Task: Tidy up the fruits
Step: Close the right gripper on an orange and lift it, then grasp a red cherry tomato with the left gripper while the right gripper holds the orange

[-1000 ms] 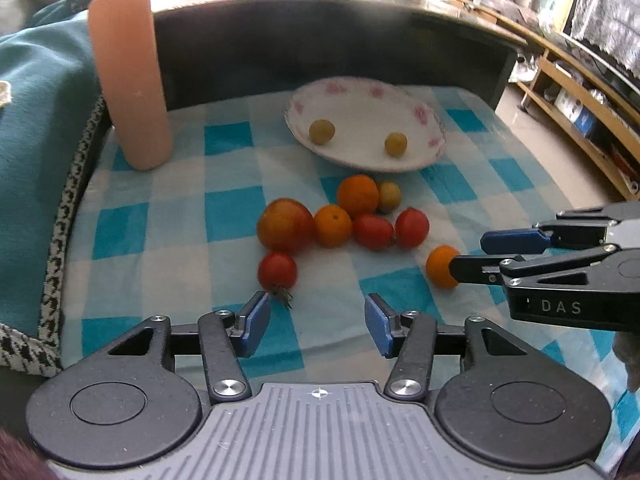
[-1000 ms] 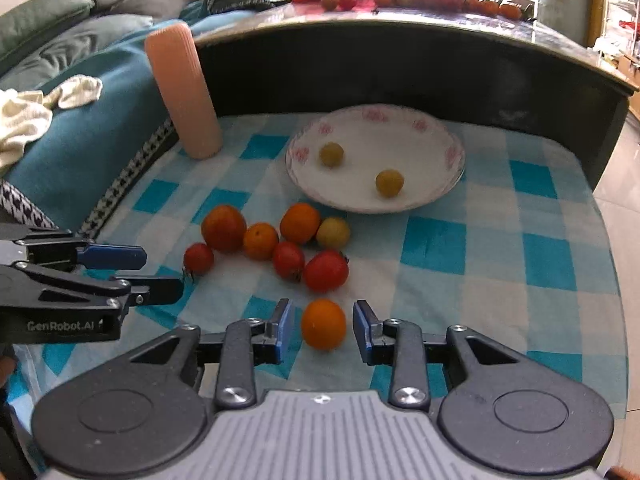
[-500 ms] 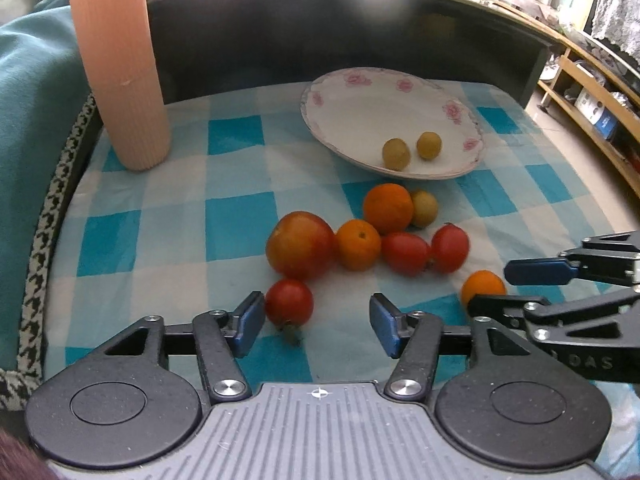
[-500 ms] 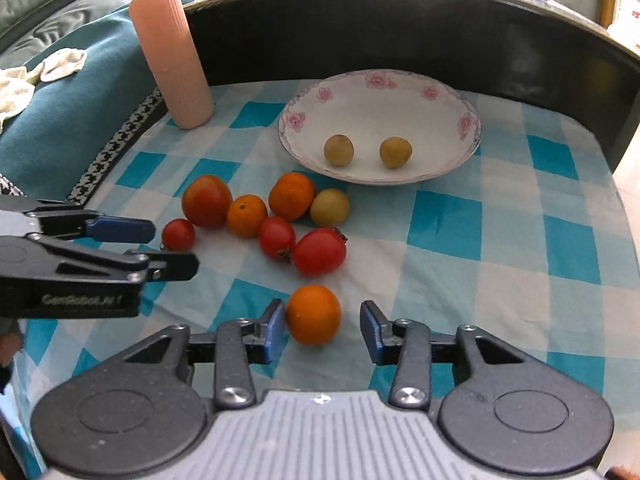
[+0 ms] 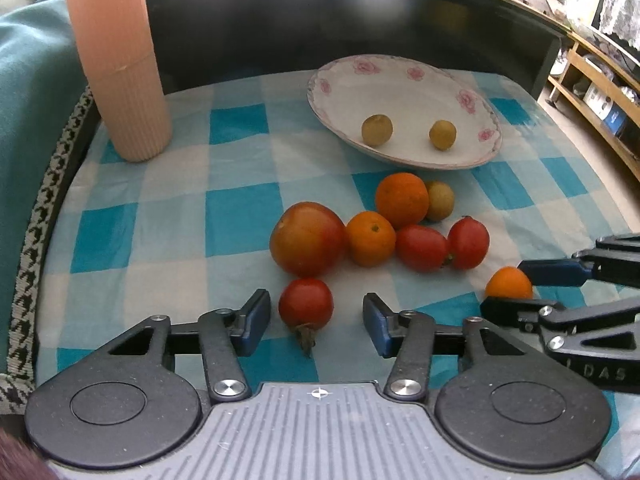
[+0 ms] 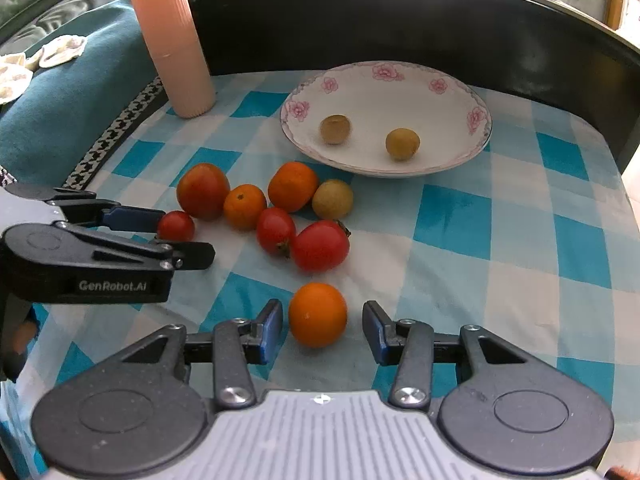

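A white plate (image 6: 476,120) with pink flowers on its rim stands near the back edge of the checked cloth (image 6: 500,240), and two small yellow-green fruits (image 6: 335,129) lie in it, apart from each other. In front of the plate, on the cloth, a cluster lies close together: a big red-orange tomato (image 6: 203,191), two oranges (image 6: 245,206), a yellow-green fruit (image 6: 333,199) and two red tomatoes (image 6: 320,245). A small red tomato (image 5: 306,301) and one orange (image 6: 318,315) lie apart, nearer the front edge.
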